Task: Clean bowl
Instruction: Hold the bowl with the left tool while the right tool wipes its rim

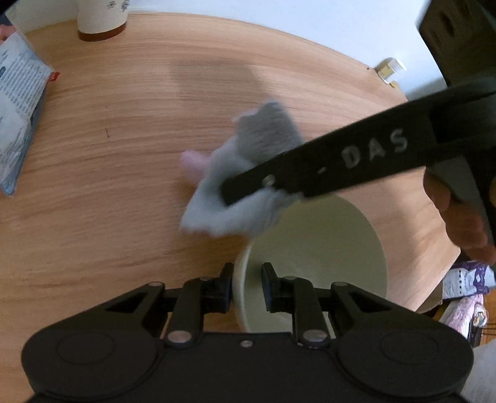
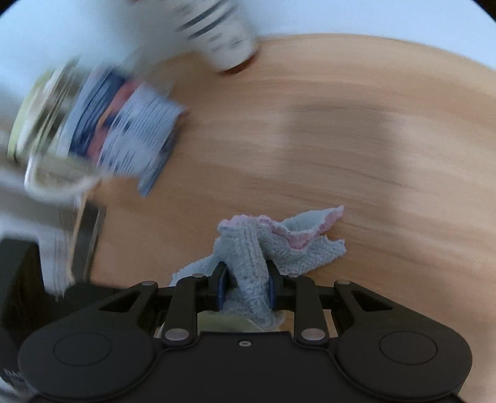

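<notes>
A pale cream bowl (image 1: 325, 248) sits on the wooden table (image 1: 108, 186) near its front right edge. My left gripper (image 1: 247, 279) is shut on the bowl's near rim, one finger outside and one inside. My right gripper (image 2: 246, 290) is shut on a light blue cloth (image 2: 254, 257) with pink edging. In the left wrist view the right gripper (image 1: 229, 192) reaches in from the right and holds the cloth (image 1: 235, 186) just above the bowl's far rim and the table. The cloth is blurred there.
A white cup with a brown base (image 1: 100, 18) stands at the table's far left. A printed packet (image 1: 15, 108) lies at the left edge. A small box (image 1: 389, 69) sits by the far right edge. The right wrist view is motion-blurred; it shows the cup (image 2: 223, 40) and the packet (image 2: 136, 136).
</notes>
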Available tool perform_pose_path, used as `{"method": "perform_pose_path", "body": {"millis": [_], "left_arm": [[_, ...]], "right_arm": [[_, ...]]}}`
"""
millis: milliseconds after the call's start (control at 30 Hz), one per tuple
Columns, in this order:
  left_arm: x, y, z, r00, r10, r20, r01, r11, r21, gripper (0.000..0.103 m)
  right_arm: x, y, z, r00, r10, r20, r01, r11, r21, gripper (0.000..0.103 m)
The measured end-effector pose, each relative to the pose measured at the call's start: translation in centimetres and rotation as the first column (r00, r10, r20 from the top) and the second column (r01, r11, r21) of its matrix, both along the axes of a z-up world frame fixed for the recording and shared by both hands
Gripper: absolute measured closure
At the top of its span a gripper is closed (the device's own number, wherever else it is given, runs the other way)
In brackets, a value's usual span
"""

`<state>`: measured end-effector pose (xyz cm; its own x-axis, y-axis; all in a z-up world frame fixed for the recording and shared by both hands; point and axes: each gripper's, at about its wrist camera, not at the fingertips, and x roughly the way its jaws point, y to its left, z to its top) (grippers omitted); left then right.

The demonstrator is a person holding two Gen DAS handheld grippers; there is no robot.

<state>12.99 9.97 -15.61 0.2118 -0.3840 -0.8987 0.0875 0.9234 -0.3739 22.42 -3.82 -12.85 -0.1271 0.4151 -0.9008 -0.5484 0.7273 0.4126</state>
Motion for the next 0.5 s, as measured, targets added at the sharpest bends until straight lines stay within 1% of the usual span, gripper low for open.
{"method": "perform_pose_path", "body": {"millis": [33, 133, 167, 200, 233, 333, 367, 433, 500], "left_arm": [[0.1, 0.1, 0.0, 1.000, -0.001, -0.002, 0.001, 1.000, -0.004, 0.084], [0.3, 0.2, 0.1, 1.000, -0.010, -0.005, 0.010, 1.000, -0.010, 0.084], [0.4, 0.1, 0.1, 1.000, -0.014, -0.005, 0.014, 1.000, -0.011, 0.084], [0.4, 0.1, 0.1, 1.000, -0.016, -0.005, 0.016, 1.000, -0.011, 0.084], [0.4, 0.0, 0.2, 1.000, -0.018, -0.004, 0.018, 1.000, -0.011, 0.084], [0.5, 0.0, 0.3, 1.000, -0.021, -0.004, 0.021, 1.000, -0.016, 0.084], [0.6, 0.0, 0.3, 1.000, -0.020, -0.005, 0.020, 1.000, -0.021, 0.083], [0.6, 0.3, 0.3, 1.000, -0.014, -0.008, 0.013, 1.000, -0.027, 0.083], [0.8, 0.5, 0.4, 1.000, -0.002, -0.013, 0.002, 0.999, -0.035, 0.083]], "right_arm": [[-0.1, 0.9, 0.1, 0.998, 0.058, 0.000, -0.058, 0.998, -0.011, 0.074], [-0.6, 2.4, 0.3, 0.988, 0.156, 0.009, -0.156, 0.987, -0.031, 0.072], [-1.2, 3.2, 0.3, 0.976, 0.219, 0.018, -0.218, 0.975, -0.050, 0.072], [-1.2, 3.5, 0.3, 0.974, 0.227, 0.021, -0.226, 0.973, -0.053, 0.072], [-1.8, 4.1, 0.6, 0.957, 0.287, 0.046, -0.283, 0.956, -0.075, 0.072], [-1.4, 3.9, 0.8, 0.954, 0.296, 0.047, -0.291, 0.952, -0.091, 0.072], [-0.5, 3.0, 0.8, 0.968, 0.248, 0.026, -0.245, 0.966, -0.084, 0.072], [0.4, 2.1, 0.7, 0.982, 0.191, 0.008, -0.190, 0.979, -0.072, 0.072], [1.3, 0.6, 0.7, 0.994, 0.111, -0.007, -0.111, 0.992, -0.064, 0.072]]}}
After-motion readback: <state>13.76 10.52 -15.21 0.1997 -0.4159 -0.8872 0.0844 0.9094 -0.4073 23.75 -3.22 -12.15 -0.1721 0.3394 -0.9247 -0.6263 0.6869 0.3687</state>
